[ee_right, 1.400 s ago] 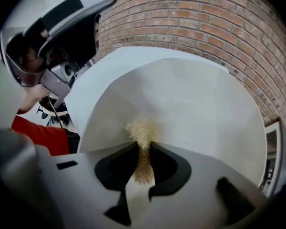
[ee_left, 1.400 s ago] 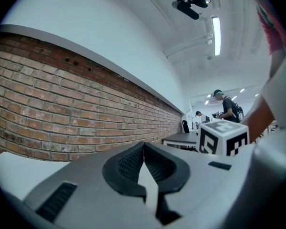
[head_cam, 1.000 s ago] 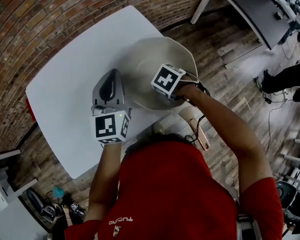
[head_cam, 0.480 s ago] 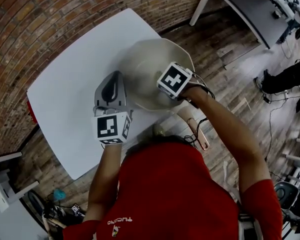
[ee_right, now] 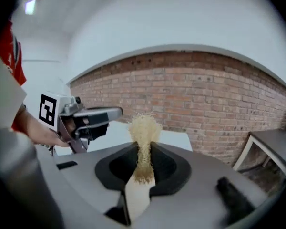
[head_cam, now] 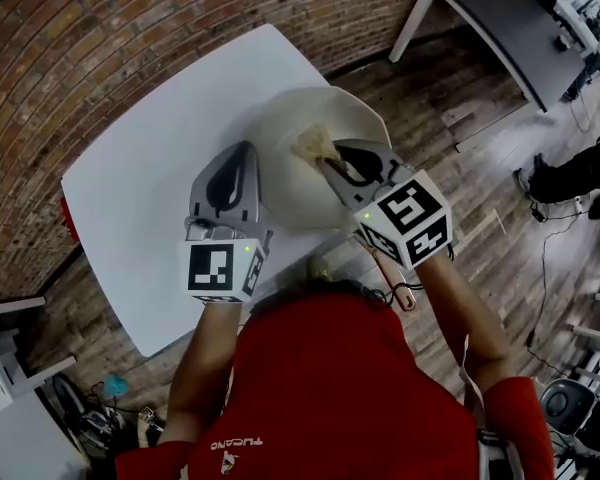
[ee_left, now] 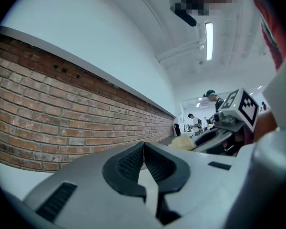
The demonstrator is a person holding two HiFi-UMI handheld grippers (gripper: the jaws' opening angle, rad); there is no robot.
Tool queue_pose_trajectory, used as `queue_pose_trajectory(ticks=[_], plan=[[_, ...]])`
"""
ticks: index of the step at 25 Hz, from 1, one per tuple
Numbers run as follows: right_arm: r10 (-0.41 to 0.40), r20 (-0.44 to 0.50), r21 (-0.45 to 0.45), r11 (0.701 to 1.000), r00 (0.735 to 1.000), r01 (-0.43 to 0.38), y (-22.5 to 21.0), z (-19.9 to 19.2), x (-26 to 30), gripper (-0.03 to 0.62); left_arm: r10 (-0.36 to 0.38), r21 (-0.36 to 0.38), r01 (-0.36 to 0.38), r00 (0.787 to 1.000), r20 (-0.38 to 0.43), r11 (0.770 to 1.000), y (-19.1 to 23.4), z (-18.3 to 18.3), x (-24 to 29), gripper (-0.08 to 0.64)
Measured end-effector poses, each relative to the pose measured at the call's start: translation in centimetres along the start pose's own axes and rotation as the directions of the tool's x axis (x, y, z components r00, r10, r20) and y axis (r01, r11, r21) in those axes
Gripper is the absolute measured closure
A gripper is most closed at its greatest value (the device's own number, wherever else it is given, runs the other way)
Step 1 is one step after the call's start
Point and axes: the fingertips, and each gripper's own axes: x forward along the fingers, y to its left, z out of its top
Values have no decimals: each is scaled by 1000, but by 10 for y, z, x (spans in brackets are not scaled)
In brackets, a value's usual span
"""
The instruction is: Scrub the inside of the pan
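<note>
A cream pan (head_cam: 285,183) sits on the white table (head_cam: 140,188), at its right side. My right gripper (head_cam: 332,160) hangs over the pan's inside, shut on a straw-coloured scrubber (head_cam: 315,145) whose tuft sticks out past the fingertips (ee_right: 144,127). In the right gripper view the jaws (ee_right: 143,149) pinch the scrubber's lower part. My left gripper (head_cam: 242,158) is over the pan's left rim, shut with nothing between its pads (ee_left: 143,149). From the left gripper view the scrubber (ee_left: 182,142) and the right gripper (ee_left: 219,130) show at the right. The pan itself shows in neither gripper view.
A brick wall (head_cam: 100,48) runs behind the table. A dark grey table (head_cam: 490,8) stands at the upper right on the wooden floor. Someone's dark legs (head_cam: 575,173) are at the far right. A red object (head_cam: 67,218) sits by the table's left edge.
My right gripper has pulled back toward the person and tilted, so the scrubber now shows over the pan. The left gripper has shifted slightly toward the pan's rim.
</note>
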Motion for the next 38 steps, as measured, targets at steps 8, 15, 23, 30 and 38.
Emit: queue_pose_trajectory(ticks=[8,15,23,30,38], plan=[[-41,411,20,999,911,36,17,53,-43,517,-60,13,60,997,42,998,-24,31,-11,546],[-82,521,88,995,849,42,14,52,-58,517,-83,35,82,996,43,996,-39,32,-16,546],[-98,527,95,994,844,56,13,49,-58,517,-86,41,84,995,42,996,-43,31,-15,546],[-98,515,101,993,852,54,13,43,-56,517,-84,30,83,996,33,996,-43,24,-12,546],[-95,509,104,993,856,48,8,41,-56,517,-80,29,80,996,24,996,-43,20,-8,546]])
